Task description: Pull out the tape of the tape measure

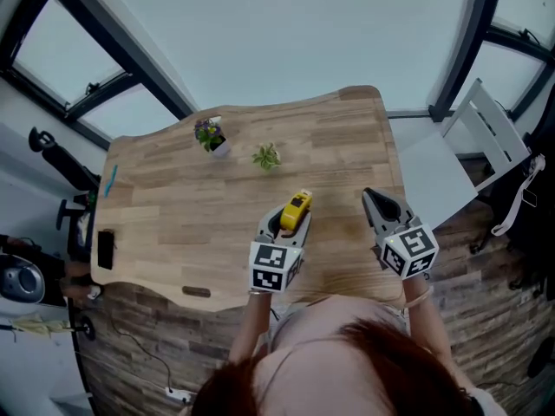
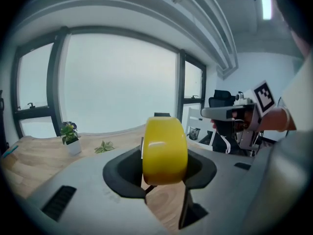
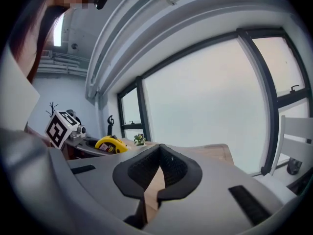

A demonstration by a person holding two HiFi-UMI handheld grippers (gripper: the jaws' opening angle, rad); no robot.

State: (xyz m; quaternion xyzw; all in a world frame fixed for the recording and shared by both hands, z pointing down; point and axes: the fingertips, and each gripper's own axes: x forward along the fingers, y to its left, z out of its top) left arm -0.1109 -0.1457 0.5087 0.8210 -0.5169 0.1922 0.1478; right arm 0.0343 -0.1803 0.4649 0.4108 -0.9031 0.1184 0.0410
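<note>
Wooden table point(image 1: 191, 198), wavy-edged, before window. Left gripper point(image 1: 284, 224) over near edge, jaws wide, clamped on yellow tape measure point(image 1: 297, 206), case above tabletop. Right gripper point(image 1: 373, 200) to its right, apart, jaws pressed together, nothing between. Potted plant point(image 1: 211, 137), leafy sprig point(image 1: 267, 156) at far side

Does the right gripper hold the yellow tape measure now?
No, the tape measure sits clamped between the left gripper's jaws, while the right gripper is shut and empty.
</note>
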